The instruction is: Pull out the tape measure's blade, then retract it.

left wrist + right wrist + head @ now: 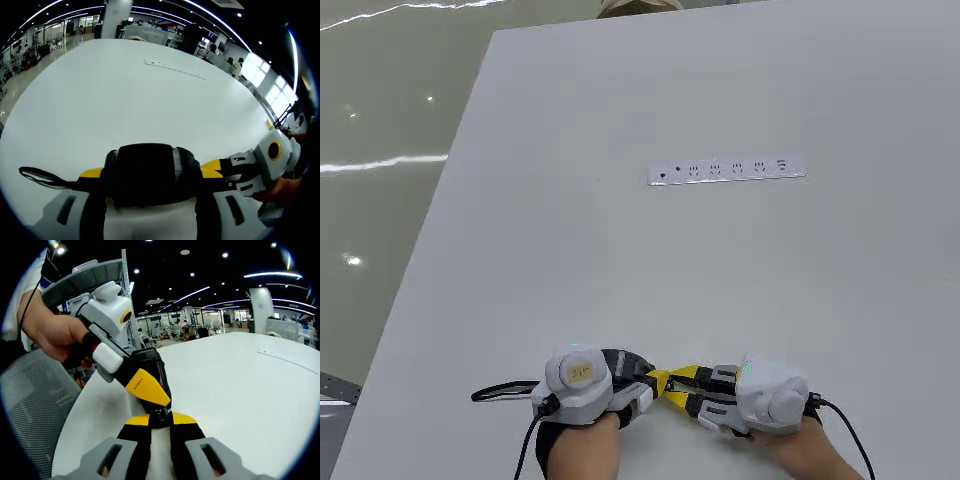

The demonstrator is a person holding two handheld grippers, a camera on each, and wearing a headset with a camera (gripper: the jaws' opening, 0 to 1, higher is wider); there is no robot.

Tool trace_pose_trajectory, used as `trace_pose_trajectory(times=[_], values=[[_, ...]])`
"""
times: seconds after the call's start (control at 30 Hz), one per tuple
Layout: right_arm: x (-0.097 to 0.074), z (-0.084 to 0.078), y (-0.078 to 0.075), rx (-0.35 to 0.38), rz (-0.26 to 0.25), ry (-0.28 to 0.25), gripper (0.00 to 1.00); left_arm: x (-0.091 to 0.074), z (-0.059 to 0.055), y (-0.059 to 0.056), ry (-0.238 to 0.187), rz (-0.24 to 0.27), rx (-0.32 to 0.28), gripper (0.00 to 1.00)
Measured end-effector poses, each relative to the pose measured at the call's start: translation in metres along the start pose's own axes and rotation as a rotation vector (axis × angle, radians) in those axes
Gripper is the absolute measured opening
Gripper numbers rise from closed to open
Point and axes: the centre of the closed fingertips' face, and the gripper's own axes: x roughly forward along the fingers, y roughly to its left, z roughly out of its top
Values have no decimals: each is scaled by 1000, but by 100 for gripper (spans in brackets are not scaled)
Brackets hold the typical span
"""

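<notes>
The tape measure [145, 165] is mostly covered by the left tool [648, 390]. The blade end is hidden inside the closed right tool [161, 416]. Markings on the power strip [727, 170] are too small to be read.

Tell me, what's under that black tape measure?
The white table. The left tongs grip the tape measure, the right tongs pinch its blade, and its strap lies on the table. Its underside is covered, so resting or hovering cannot be told.
</notes>
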Motion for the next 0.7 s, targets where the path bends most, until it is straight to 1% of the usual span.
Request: trace_pose_trajectory(times=[0.13, 0.4, 0.7], values=[[6, 0, 0, -5, 4, 2, 12, 0, 0, 0, 0, -4, -2, 71], [11, 1, 1, -12, 8, 6, 12, -1, 1, 0, -2, -8, -6, 71], [10, 3, 2, -12, 9, 5, 12, -1, 1, 0, -6, -11, -8, 71]])
